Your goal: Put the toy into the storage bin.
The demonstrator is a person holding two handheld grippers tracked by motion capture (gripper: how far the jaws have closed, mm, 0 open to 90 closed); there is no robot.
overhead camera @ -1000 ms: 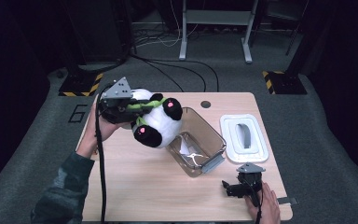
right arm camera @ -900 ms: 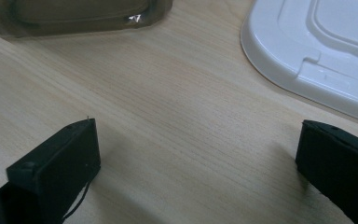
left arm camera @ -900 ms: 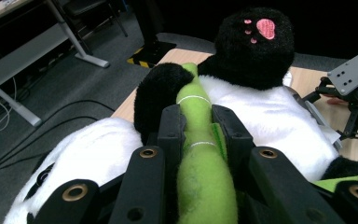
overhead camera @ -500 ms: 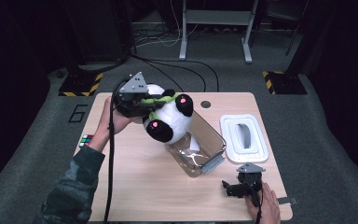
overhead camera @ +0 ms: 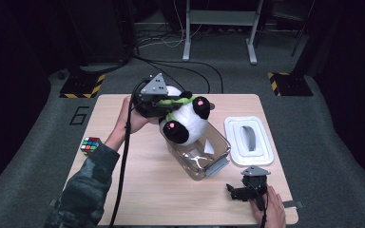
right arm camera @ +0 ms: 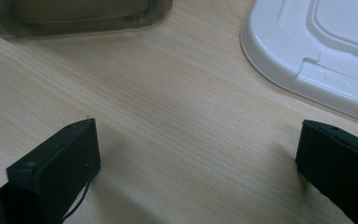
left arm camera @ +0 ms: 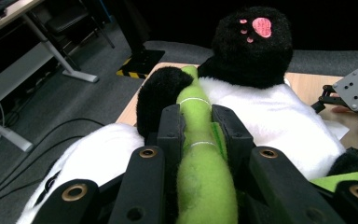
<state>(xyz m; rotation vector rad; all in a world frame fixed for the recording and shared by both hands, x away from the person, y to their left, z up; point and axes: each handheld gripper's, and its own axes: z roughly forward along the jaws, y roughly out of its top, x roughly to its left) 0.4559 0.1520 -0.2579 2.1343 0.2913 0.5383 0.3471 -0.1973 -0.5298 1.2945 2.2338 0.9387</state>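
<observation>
A black-and-white panda plush hangs over the far end of a clear plastic bin at the table's middle. My left gripper is shut on the green stalk that the panda carries, and its pads press both sides of it. The panda's white body and a black paw with a pink sole fill the area beyond the jaws. My right gripper rests low at the table's front right with its jaws wide apart. It is open over bare wood with nothing between the fingers.
A white lid lies flat right of the bin, close ahead of the right gripper. A colour cube sits at the table's left edge. The bin's near wall stands in front of the right jaws.
My left gripper has carried the panda rightward, from the table's left half to above the bin's far end. The right gripper has stayed where it was.
</observation>
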